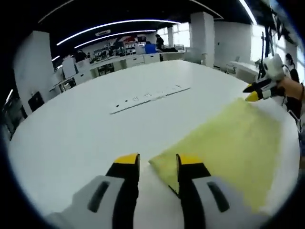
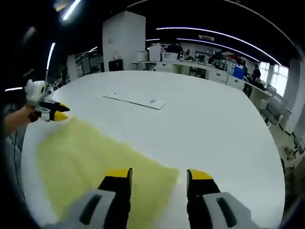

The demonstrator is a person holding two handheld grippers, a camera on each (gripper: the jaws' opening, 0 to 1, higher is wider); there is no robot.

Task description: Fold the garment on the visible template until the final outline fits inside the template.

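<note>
With both claws hovering spread and holding nothing, easy to botch the pick. Left gripper (image 1: 157,162) sitting over one corner of the yellow garment (image 1: 228,148), right gripper (image 2: 159,177) over the opposite corner, cloth flat on the white table (image 1: 90,129). Biggest risks, probably: pinching one layer only or nothing, dragging the cloth crooked, lopsided fold. No idea where the template outline sits, can't make it out.
</note>
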